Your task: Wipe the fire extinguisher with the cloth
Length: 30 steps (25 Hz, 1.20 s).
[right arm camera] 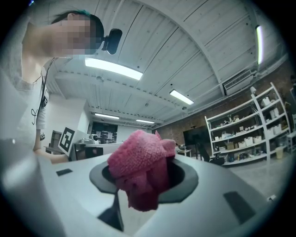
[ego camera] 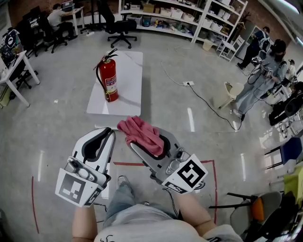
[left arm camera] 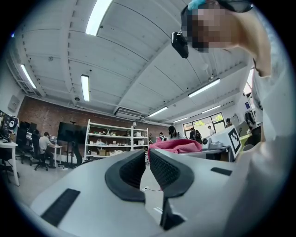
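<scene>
A red fire extinguisher [ego camera: 109, 78] stands upright on a white board [ego camera: 129, 94] laid on the floor, some way ahead of both grippers. My right gripper [ego camera: 144, 142] is shut on a pink cloth [ego camera: 139, 132], which bunches up over its jaws and hangs out in front. In the right gripper view the cloth [right arm camera: 141, 171] fills the gap between the jaws of that gripper [right arm camera: 143, 178]. My left gripper [ego camera: 108, 133] is held beside it with nothing in it. Its jaws [left arm camera: 147, 159] stand nearly together, and the cloth [left arm camera: 178, 146] shows just beyond them.
Red tape lines [ego camera: 142, 164] mark the floor near my feet. A cable [ego camera: 208, 104] runs across the floor at the right. A black office chair [ego camera: 118, 23] and white shelves [ego camera: 180, 14] stand behind the board. People [ego camera: 258, 80] stand far right; desks [ego camera: 12, 71] are at left.
</scene>
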Each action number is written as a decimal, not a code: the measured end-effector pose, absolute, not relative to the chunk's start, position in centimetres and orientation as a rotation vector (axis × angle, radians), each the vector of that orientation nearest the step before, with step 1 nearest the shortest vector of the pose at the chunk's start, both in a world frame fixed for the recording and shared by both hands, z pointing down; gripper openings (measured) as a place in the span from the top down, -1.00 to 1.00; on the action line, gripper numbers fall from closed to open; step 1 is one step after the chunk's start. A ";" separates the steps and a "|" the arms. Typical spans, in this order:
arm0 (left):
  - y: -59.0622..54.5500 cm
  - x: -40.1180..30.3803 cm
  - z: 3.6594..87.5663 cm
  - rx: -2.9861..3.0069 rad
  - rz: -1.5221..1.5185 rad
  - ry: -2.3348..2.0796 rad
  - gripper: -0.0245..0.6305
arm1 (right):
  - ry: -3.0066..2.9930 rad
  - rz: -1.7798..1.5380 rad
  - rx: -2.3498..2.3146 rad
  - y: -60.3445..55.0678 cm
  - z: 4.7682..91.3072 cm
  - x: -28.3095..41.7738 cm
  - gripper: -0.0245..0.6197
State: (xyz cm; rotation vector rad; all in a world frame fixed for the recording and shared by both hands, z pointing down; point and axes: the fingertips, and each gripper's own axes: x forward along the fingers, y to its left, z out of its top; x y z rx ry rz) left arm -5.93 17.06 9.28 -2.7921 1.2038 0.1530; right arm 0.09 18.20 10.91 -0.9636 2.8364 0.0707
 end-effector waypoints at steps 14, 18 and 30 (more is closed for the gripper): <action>3.7 -12.5 9.2 -2.845 0.212 1.196 0.82 | 2.872 0.106 -1.017 5.6 10.2 -6.5 0.37; 1.9 -12.8 9.2 -2.832 0.191 1.212 0.82 | 2.865 0.095 -1.001 3.4 10.1 -6.8 0.37; -5.5 -9.1 9.5 -2.705 0.157 1.399 0.82 | 2.922 0.139 -0.783 -5.3 10.5 -3.5 0.37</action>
